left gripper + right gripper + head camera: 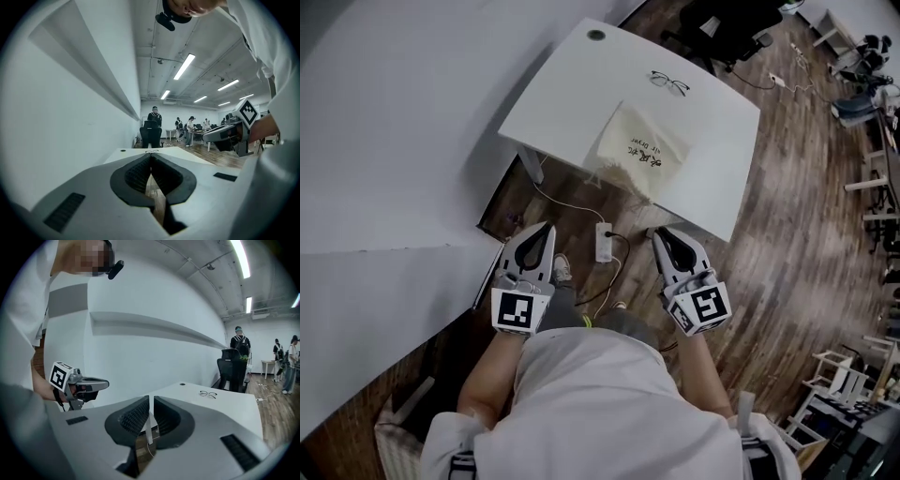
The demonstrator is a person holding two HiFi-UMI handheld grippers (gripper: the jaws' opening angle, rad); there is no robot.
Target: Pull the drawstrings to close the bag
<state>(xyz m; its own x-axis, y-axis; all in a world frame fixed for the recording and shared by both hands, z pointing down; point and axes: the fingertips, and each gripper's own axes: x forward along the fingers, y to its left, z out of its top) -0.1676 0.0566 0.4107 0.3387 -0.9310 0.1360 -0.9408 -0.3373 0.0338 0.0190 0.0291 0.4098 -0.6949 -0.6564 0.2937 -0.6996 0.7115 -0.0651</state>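
A cream drawstring bag with dark print lies flat on the white table, near its front edge. Both grippers hang short of the table, over the floor and close to the person's body. My left gripper is shut with nothing in it; in its own view the jaws meet in front of the table. My right gripper is also shut, with only a thin slit between its pads and nothing held. The bag is hidden behind the jaws in both gripper views.
A pair of glasses lies on the table behind the bag. A power strip with cables sits on the wooden floor under the table edge. A white wall runs along the left. A black office chair stands beyond the table; people stand far off.
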